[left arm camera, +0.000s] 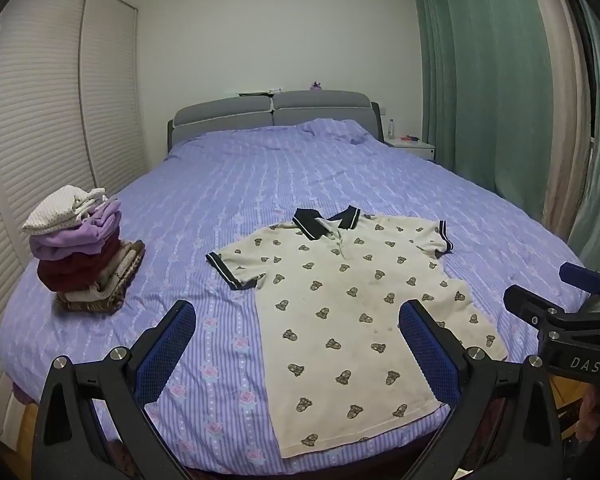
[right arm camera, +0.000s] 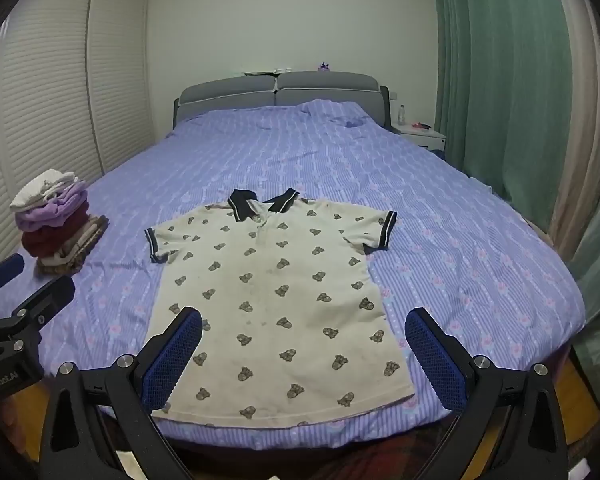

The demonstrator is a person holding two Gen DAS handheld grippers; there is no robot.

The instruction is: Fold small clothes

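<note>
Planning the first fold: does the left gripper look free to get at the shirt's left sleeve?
Probably yes: left gripper is open, and only bare bedspread lies before that sleeve.

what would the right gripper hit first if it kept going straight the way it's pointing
Most likely the shirt lying flat on the bed. The open right gripper tilts down toward its lower half, though depth is hard to judge.

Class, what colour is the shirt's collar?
The collar is dark navy or black with a thin white stripe, clearest in the right wrist view.
</note>
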